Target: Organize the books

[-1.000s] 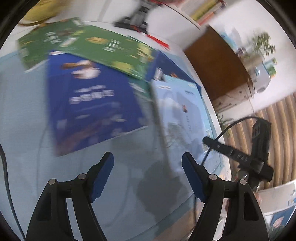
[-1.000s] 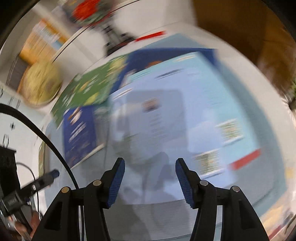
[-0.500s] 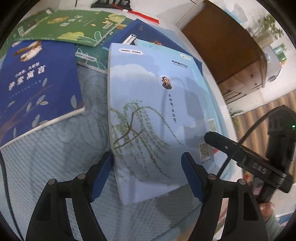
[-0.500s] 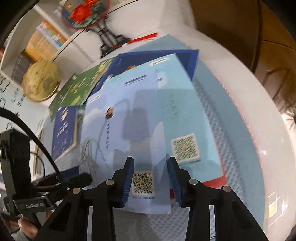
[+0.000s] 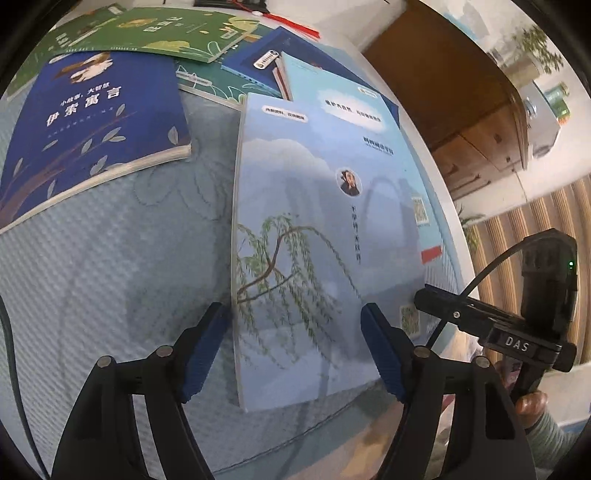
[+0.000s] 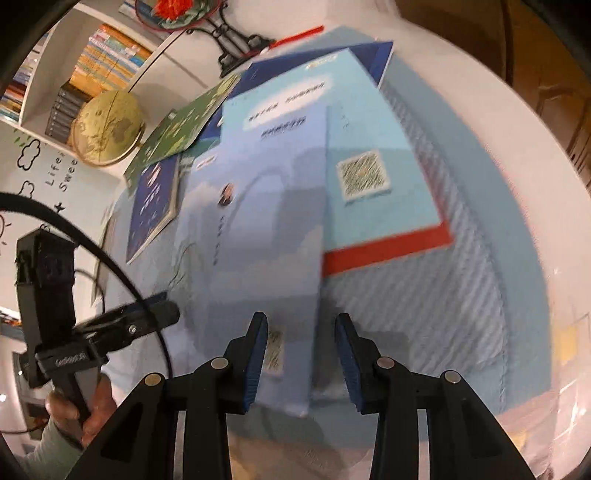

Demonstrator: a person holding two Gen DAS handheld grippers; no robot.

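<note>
- Two hand-held grippers hang over a pale blue willow-cover book [image 5: 314, 236], which lies flat on a quilted blue mat [image 5: 110, 280].
- Left gripper [image 5: 295, 343] is released, jaws wide; the book's near left corner lies between the blue pads, neither pad visibly pressing it.
- Right gripper [image 6: 301, 354] has just been narrowing its jaws; the book's near right corner shows between the pads, but blur hides whether they pinch it, so I cannot tell.
- Open mat lies left of the willow book and along its near edge.
- Under its far right side sits a light blue book with a red band [image 6: 384, 173], itself on a dark blue one.
- Navy book [image 5: 92, 125] lies apart to the left; green books [image 5: 155, 33] overlap beyond it.
- White tabletop [image 6: 517, 177] rims the mat on the right; a globe [image 6: 107, 129] stands behind.
</note>
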